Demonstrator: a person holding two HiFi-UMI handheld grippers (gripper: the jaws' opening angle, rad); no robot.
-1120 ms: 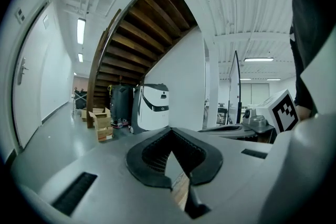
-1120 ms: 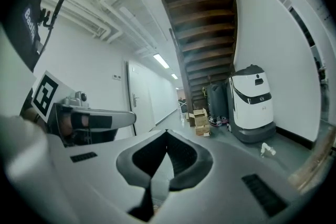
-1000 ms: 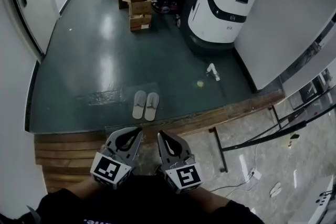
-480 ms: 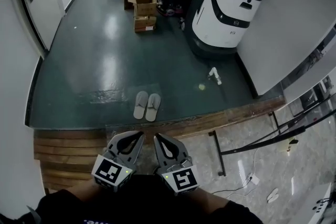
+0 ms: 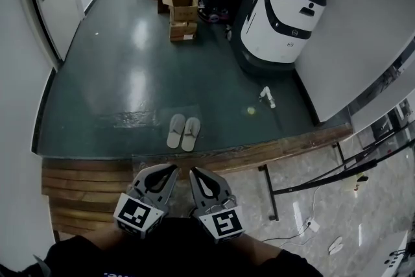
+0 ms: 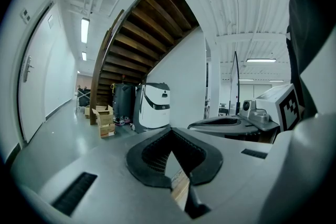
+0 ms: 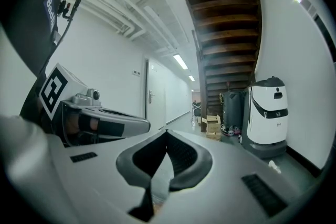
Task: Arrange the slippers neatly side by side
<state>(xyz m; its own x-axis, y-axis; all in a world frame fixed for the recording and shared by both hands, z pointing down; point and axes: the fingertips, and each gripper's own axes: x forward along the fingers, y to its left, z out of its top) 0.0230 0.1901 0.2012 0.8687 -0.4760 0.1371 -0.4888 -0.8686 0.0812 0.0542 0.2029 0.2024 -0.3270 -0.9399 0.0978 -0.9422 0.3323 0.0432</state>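
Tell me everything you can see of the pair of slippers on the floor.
The slippers are a pale, whitish pair lying flat on the dark green floor, just beyond the wooden step edge. They sit side by side, parallel, inner edges close or touching, both leaning slightly right. Only the floor touches them.

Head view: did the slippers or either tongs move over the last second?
Nothing was taken or let go. The right tongs edged slightly toward the left tongs, and the view shifted a little. The slippers stayed side by side on the dark floor; both tongs stayed shut and empty.
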